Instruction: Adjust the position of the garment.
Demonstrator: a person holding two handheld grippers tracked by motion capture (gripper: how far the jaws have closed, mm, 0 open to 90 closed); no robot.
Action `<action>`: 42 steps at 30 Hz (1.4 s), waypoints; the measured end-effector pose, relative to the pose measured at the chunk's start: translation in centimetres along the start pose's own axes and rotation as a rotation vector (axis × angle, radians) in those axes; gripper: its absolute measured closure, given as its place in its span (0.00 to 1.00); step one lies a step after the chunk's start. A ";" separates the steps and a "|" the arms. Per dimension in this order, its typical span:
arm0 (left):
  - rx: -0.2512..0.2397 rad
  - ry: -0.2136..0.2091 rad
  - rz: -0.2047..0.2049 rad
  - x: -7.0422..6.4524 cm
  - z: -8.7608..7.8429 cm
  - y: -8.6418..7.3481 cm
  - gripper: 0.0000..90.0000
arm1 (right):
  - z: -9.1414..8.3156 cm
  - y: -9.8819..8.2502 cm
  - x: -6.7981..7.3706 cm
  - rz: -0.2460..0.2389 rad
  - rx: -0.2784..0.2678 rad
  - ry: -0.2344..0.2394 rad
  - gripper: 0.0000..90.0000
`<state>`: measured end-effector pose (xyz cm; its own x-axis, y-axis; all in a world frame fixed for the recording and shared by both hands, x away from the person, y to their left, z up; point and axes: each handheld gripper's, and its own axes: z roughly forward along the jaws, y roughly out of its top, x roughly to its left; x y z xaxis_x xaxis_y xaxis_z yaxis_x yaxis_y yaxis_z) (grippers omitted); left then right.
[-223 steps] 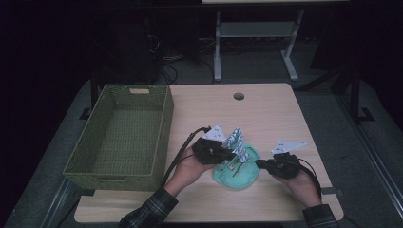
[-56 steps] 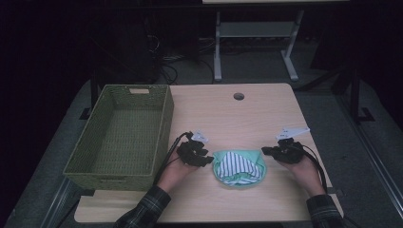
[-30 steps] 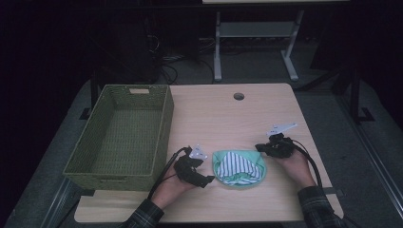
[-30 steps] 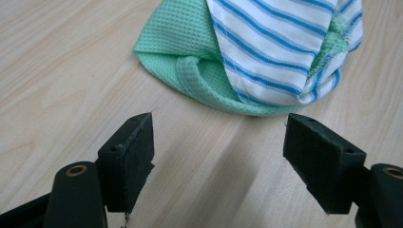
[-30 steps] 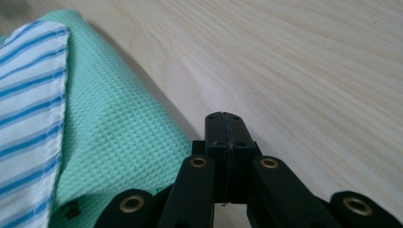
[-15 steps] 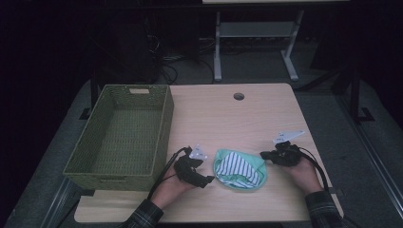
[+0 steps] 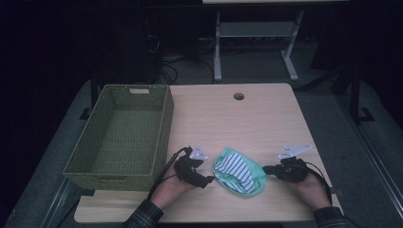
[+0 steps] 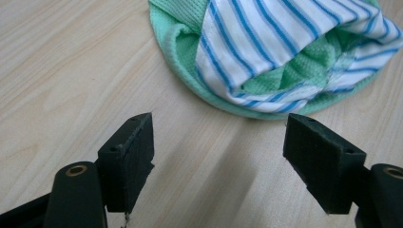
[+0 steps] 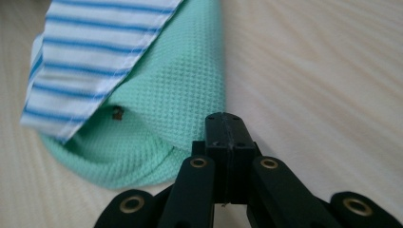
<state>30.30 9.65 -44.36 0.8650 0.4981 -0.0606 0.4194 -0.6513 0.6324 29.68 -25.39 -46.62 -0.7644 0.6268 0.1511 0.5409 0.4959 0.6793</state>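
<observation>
Two handheld grippers flank a folded green and striped cloth on a wooden table.

At the far left a woven green basket (image 7: 121, 133) sits on the table (image 7: 247, 114), well apart from the cloth. Next comes the left gripper (image 7: 207, 180), just beside the cloth's left edge; in the left gripper view its jaws stand wide apart with bare tabletop between them, gripping nothing, and the cloth (image 8: 285, 57) lies just beyond the pads. The cloth (image 7: 239, 171) rests flat near the table's front edge, a mint green waffle layer with a white, blue-striped layer folded over it. At the right, the right gripper (image 7: 267, 169) points at the cloth's right edge; in the right gripper view (image 9: 227, 128) its jaws are pressed fully together, with no fabric visibly caught between them, the tip just beside the green fold (image 9: 180, 99).
</observation>
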 end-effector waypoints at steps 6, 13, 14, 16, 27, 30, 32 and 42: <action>0.009 -0.003 0.006 -0.1 0.0 0.1 0.28 | 0.1 -0.2 1.4 -0.025 0.005 0.024 0.99; 0.015 -0.006 0.013 -0.1 0.0 0.1 0.28 | 0.4 -0.4 3.5 -0.043 0.009 0.058 0.99; 0.014 -0.006 0.017 -0.1 0.0 0.1 0.28 | 0.4 -0.4 3.8 -0.048 0.011 0.058 0.99; 0.011 -0.004 0.019 -0.1 0.0 0.1 0.28 | 0.5 -0.4 4.1 -0.054 0.008 0.067 0.99; -0.001 -0.015 0.036 -0.5 -0.3 0.7 0.28 | -0.9 -0.9 2.6 -0.006 -0.062 -0.047 0.83; -0.001 -0.024 0.047 -0.9 -0.4 1.0 0.28 | -1.3 -1.2 1.9 0.011 -0.082 -0.100 0.71; -0.003 -0.031 0.053 -1.2 -0.4 1.2 0.28 | -1.4 -1.3 1.5 0.038 -0.090 -0.127 0.64; 0.020 -0.050 0.084 -2.5 0.5 2.1 0.28 | -1.1 -2.4 -0.7 0.115 -0.076 -0.264 0.17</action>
<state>29.18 6.74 -43.23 0.9097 0.4126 -0.0469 0.3499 -0.7008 0.6217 28.53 -27.70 -47.61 -0.5764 0.8160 0.0448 0.5834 0.3725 0.7217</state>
